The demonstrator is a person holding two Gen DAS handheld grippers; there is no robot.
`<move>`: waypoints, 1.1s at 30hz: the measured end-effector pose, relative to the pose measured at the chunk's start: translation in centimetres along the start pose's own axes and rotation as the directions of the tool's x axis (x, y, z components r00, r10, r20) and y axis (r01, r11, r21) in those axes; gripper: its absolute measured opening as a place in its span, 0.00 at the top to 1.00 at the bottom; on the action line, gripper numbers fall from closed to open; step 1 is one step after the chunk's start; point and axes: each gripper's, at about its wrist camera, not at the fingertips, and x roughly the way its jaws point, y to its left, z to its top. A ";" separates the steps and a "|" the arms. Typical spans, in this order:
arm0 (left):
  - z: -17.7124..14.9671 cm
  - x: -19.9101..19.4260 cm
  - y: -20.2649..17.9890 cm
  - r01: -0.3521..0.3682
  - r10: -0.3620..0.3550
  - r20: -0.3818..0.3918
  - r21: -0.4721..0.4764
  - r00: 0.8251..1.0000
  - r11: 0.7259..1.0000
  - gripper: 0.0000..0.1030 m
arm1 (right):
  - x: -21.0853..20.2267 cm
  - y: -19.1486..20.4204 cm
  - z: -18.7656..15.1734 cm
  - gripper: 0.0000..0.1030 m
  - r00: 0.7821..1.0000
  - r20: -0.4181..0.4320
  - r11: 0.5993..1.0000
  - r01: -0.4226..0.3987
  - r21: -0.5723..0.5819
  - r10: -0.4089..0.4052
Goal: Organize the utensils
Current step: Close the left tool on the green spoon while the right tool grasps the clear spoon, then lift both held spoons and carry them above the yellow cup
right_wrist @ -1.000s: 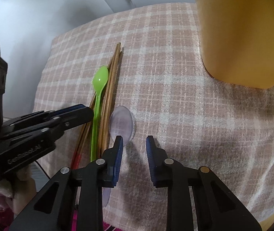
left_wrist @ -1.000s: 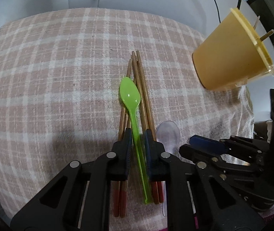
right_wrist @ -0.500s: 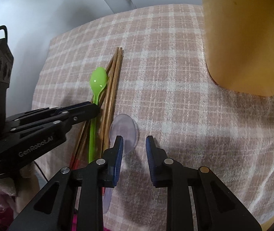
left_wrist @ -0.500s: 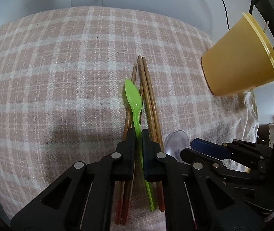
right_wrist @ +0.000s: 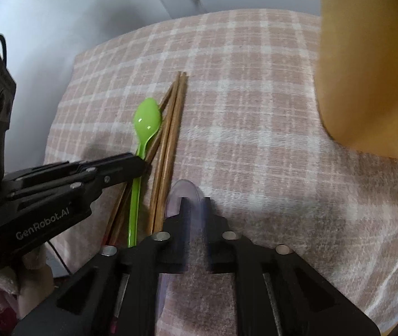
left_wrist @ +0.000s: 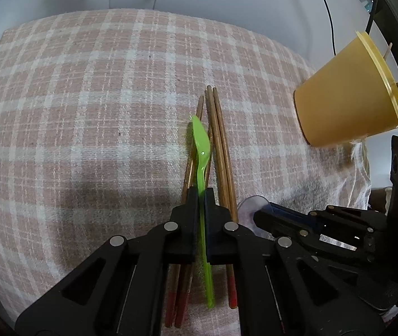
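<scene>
Spoons here look light, thin, slippery plastic, so we grip mid-handle. Our left tool [left_wrist: 201, 193] is clamped on the green spoon [left_wrist: 202, 151], which lies among the chopsticks [left_wrist: 221, 145] on the checked cloth [left_wrist: 86, 112]. Our right tool [right_wrist: 194, 204] has pinched together over the clear spoon [right_wrist: 183, 193]; motion blur hides whether it grips. The yellow cup [left_wrist: 347, 103] stands near.

free: checked cloth [left_wrist: 92, 117] left | blocked: yellow cup [left_wrist: 347, 106] right
</scene>
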 end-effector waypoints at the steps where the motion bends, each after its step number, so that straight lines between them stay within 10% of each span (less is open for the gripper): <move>1: -0.1 -0.3 0.3 -0.001 0.001 0.001 0.000 1.000 1.000 0.99 | 0.1 0.3 0.0 0.96 1.000 0.003 1.000 0.000 -0.005 0.000; 33: -3.0 -14.0 4.3 0.044 -0.043 0.166 -0.004 0.985 0.999 0.99 | -11.3 -0.6 -2.9 0.98 0.984 0.176 0.998 -0.008 -0.065 0.019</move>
